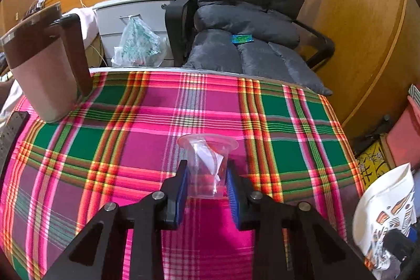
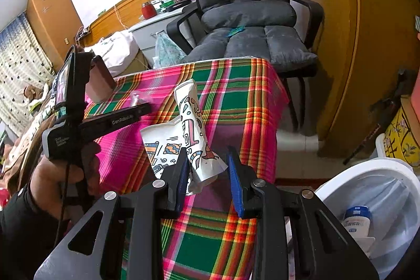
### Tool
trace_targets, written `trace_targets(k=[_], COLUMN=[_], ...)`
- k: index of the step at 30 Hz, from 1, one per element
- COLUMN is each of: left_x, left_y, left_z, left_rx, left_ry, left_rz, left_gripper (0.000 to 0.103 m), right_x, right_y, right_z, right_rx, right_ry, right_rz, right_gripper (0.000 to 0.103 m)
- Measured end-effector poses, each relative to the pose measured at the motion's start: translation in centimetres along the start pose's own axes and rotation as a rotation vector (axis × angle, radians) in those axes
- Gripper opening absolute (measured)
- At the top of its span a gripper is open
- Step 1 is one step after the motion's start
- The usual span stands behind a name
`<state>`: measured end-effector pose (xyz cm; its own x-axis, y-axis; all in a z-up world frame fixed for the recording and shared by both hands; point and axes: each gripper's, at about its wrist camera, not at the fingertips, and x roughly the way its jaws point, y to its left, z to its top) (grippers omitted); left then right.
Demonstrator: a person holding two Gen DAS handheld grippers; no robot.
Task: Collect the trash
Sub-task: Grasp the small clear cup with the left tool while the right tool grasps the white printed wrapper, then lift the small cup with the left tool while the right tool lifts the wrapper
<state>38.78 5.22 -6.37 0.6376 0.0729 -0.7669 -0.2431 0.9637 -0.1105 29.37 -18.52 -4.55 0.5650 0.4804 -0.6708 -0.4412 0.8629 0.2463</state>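
A clear plastic cup point(image 1: 207, 164) with a scrap of white paper inside stands on the plaid tablecloth point(image 1: 131, 122). My left gripper point(image 1: 207, 175) is shut on the cup's lower part, blue pads against both sides. My right gripper point(image 2: 208, 164) holds a crushed white paper cup point(image 2: 194, 133) with colourful drawings above the table's right edge; the cup rests against the left pad and a gap shows at the right pad. The paper cup also shows in the left wrist view point(image 1: 386, 214). A white trash bin point(image 2: 372, 201) with a liner stands low at the right.
A pink and brown jug point(image 1: 44, 70) stands at the table's far left. A grey padded chair point(image 1: 244, 25) sits behind the table. A bottle point(image 2: 357, 219) lies in the bin. A white cabinet point(image 1: 136, 17) with a hanging bag stands behind.
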Motion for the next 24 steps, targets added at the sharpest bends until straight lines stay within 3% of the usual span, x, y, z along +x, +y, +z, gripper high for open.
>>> trace_targets(k=[10,24], left_x=[-2.5,-10.6], left_y=[-0.3,-0.4], left_z=[-1.1,-5.0], left_rx=[0.043,0.077], left_ry=[-0.03,-0.082], left_rz=[-0.07,-0.186], left_gripper=[0.027,0.027], right_x=[-1.4,-4.0], right_y=[0.2,0.7], right_z=[-0.7,-2.5], right_rx=[0.01,0.045], right_ry=[-0.01,-0.042], right_rz=[-0.01,-0.006], right_gripper=[0.031,0.031])
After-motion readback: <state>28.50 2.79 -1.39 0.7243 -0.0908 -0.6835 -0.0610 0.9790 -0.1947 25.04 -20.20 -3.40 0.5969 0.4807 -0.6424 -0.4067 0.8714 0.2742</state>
